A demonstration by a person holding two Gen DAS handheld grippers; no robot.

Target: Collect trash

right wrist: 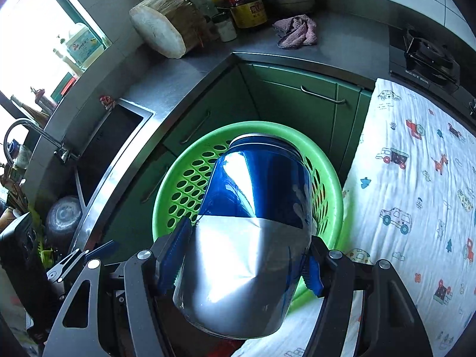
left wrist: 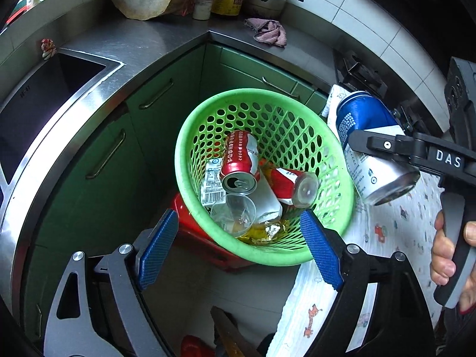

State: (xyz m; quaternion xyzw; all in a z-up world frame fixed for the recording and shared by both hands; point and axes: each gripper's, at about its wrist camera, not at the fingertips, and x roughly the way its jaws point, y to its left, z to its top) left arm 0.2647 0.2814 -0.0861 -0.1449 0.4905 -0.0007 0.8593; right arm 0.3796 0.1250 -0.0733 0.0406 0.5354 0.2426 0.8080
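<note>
Our right tongs [right wrist: 247, 255] pinch the blue-and-silver aluminium can [right wrist: 253, 223], poised for dropping above the perforated green plastic basket [left wrist: 190, 136]; our left tongs [left wrist: 238, 244], spread, hold nothing.

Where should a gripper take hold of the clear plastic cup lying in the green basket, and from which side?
Judging from the left wrist view, grip the clear plastic cup across its side wall near the rim, coming down from above through the open top of the green basket. It lies on its side among the red cans, so its thin wall is what shows; close gently, since it could crush.

Right gripper [right wrist: 247, 263] clamps blue-silver can [right wrist: 253, 238] above green basket [right wrist: 178, 190].
</note>
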